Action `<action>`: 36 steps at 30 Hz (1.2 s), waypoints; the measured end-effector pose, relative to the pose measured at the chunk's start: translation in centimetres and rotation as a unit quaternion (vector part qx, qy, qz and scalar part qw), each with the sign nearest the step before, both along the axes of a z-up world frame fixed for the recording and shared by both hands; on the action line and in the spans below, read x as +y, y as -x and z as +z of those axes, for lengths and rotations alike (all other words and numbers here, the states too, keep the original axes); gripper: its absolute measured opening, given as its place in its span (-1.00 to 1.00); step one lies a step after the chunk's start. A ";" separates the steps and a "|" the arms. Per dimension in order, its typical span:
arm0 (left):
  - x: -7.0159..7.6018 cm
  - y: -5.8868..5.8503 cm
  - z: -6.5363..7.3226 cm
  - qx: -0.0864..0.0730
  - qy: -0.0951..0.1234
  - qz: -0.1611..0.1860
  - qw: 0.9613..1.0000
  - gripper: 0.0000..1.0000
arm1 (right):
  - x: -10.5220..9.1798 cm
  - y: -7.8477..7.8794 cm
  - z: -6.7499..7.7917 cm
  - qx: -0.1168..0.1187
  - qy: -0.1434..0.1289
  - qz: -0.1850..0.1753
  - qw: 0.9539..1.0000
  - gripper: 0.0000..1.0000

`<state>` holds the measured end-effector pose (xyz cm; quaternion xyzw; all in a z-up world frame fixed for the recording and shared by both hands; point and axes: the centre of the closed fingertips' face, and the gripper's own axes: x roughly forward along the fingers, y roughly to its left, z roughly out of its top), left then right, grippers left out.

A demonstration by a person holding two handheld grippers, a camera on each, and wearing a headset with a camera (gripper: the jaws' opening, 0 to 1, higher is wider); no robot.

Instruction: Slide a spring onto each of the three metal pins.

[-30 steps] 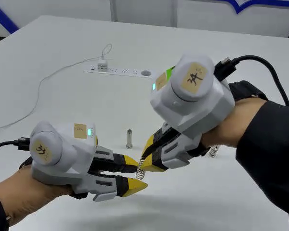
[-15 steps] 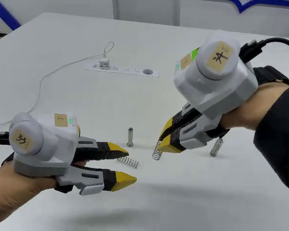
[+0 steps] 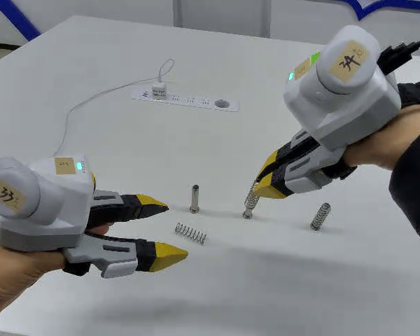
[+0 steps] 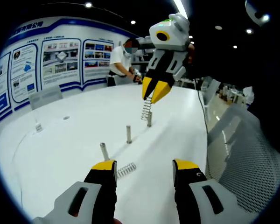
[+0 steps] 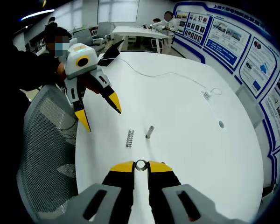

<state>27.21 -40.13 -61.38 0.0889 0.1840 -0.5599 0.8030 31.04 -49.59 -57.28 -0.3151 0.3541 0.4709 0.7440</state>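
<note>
Separated since their close meeting a second ago, the left gripper (image 3: 175, 230) and right gripper (image 3: 260, 192) now sit well apart above the white tabletop (image 3: 126, 147). The right gripper's jaws are clamped on the top of a silver coil spring (image 3: 250, 202) held near upright with its lower end down at the tabletop. The left gripper's jaws stand apart, holding nothing, just beside a second coil spring (image 3: 192, 234) lying flat. A bare upright metal pin (image 3: 194, 199) stands between the grippers, and a third spring (image 3: 320, 216) leans farther right.
</note>
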 end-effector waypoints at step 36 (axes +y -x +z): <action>0.4 0.3 -0.6 0.013 0.008 0.029 0.999 0.04 | -1.3 -5.0 -5.5 0.025 0.045 -0.039 0.998 -0.77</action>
